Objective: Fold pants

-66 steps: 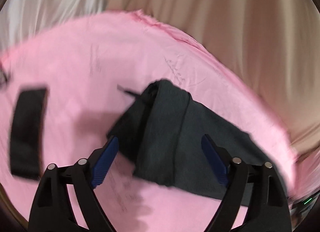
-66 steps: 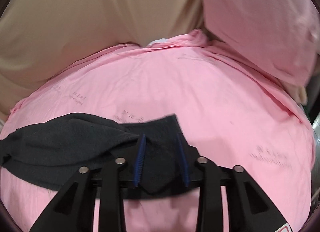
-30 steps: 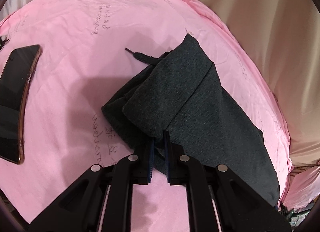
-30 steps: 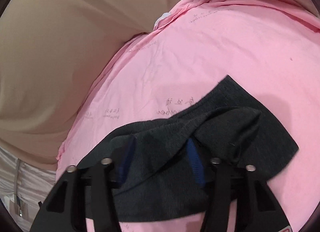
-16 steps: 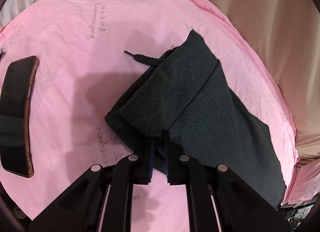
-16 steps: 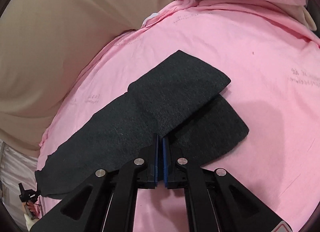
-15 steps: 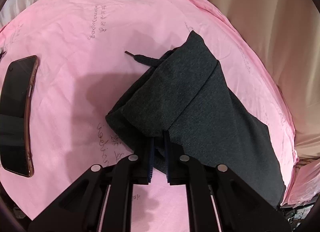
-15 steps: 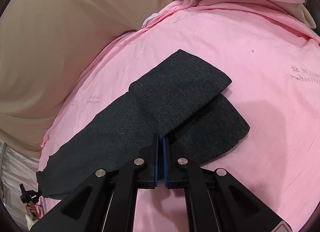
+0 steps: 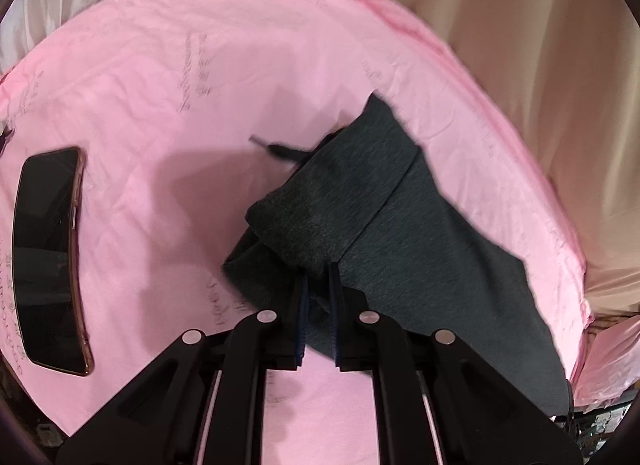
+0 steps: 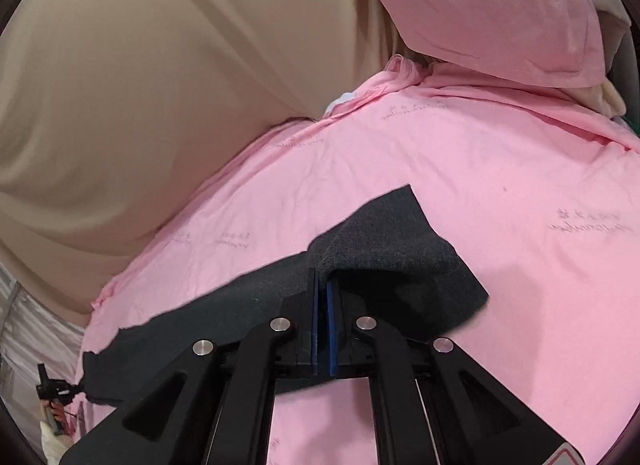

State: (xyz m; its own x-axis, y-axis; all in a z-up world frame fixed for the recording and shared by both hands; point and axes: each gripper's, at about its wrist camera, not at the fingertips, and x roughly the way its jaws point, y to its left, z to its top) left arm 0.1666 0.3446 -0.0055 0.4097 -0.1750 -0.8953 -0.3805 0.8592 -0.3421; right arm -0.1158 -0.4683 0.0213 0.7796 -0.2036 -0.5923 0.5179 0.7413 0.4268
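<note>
Left hand-held gripper, near: blue pads pinching a bunched edge of the dark grey, felt-like pants, which lie partly folded on the pink sheet of a bed. Right hand-held gripper: pads pressed nearly together on a raised fold of the pants, jaws having just been closing. Only the left view shows a black drawstring and a glossy phone; only the right, a pink pillow. Beyond, beige cloth.
</note>
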